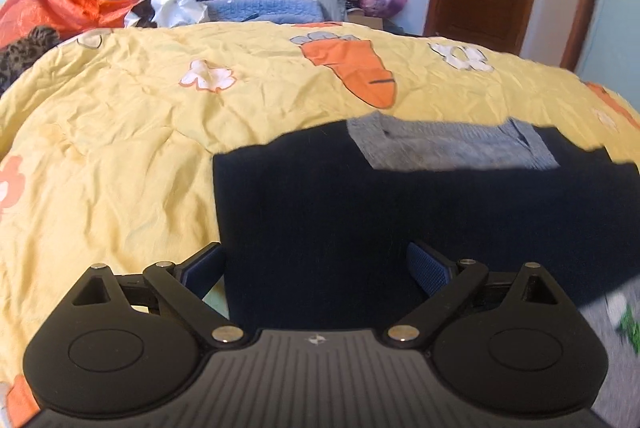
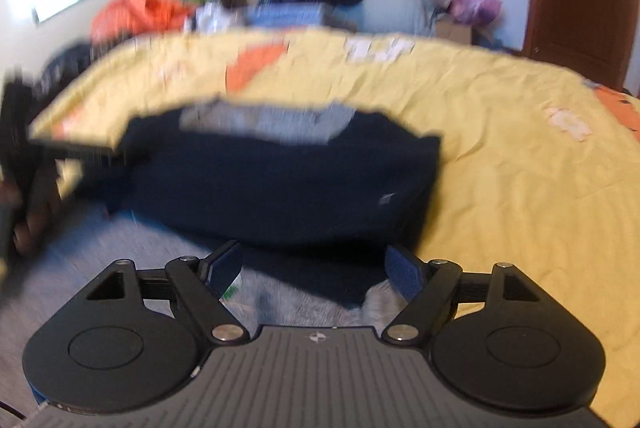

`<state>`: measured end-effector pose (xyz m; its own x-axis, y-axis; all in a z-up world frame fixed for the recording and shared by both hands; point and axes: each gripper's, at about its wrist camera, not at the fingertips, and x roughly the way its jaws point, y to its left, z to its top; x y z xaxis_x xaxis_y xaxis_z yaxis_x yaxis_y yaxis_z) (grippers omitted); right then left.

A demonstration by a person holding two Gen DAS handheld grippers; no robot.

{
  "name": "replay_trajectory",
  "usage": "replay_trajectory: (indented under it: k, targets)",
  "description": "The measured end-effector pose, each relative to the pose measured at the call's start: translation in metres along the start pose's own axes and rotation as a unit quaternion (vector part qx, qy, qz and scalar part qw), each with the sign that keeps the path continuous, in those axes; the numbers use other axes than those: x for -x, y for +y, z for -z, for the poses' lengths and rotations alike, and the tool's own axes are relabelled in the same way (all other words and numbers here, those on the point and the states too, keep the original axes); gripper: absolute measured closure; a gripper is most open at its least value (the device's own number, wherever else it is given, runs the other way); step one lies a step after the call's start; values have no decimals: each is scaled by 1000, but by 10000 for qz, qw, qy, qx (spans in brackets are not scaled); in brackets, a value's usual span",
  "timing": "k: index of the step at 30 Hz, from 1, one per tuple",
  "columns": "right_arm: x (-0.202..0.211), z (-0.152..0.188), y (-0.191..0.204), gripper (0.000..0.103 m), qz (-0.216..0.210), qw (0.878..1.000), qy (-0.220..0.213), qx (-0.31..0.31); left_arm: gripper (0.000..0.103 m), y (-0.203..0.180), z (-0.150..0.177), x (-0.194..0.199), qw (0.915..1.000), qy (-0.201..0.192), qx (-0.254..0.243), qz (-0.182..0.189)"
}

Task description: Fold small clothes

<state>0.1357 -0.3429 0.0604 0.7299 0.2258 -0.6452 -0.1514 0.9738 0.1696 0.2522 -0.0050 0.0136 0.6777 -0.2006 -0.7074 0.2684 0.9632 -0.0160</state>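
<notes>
1. The dark navy knitted garment with the grey neck band [image 1: 420, 195] lies spread on the crumpled yellow quilt printed with carrots and flowers [image 1: 140, 131], towards the near edge of that quilt. The grey band sits on the garment's far side.

2. The left gripper [image 1: 316, 268] stands with its blue-padded jaws spread wide over the garment's near left part, holding nothing. One pad looks to be at the left hem, the other over the dark cloth.

3. The right gripper [image 2: 314, 270] is likewise wide apart and empty, at the garment's near edge, with a grey fleecy fabric [image 2: 120, 248] directly below it. That view is smeared, so I cannot tell whether the pads touch cloth.

4. Likely trouble: the dark knit gives almost no contrast, so its layers and hem are hard to pick out. A pinch could catch only the top layer, or both layers plus the quilt beneath, and lifting would then drag the bedding.

5. The right claw could easily bite the grey fabric beside the garment instead of the navy edge.

6. If the two claws grip at uneven depths from the quilt's near edge, the fold would probably come out skewed.

7. The quilt is soft and wrinkled, so the garment may bunch rather than slide flat.
</notes>
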Motion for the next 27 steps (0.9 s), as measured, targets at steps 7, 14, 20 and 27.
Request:
replay_trajectory:
  k: [7, 14, 20, 27]
  targets:
    - [-40, -16, 10, 21, 67, 9999, 40, -67, 4, -10, 3, -2, 9994, -103, -247, -237]
    - [-63, 11, 42, 12, 632, 9974, 152, 315, 0, -1, 11, 7, 9977, -20, 502, -456]
    - [-36, 63, 75, 1, 848, 9960, 47, 274, 0, -33, 68, 64, 9996, -172, 212, -19]
    - [-12, 88, 89, 0, 1427, 9897, -98, -71, 0, -49, 104, 92, 9995, -23, -109, -286]
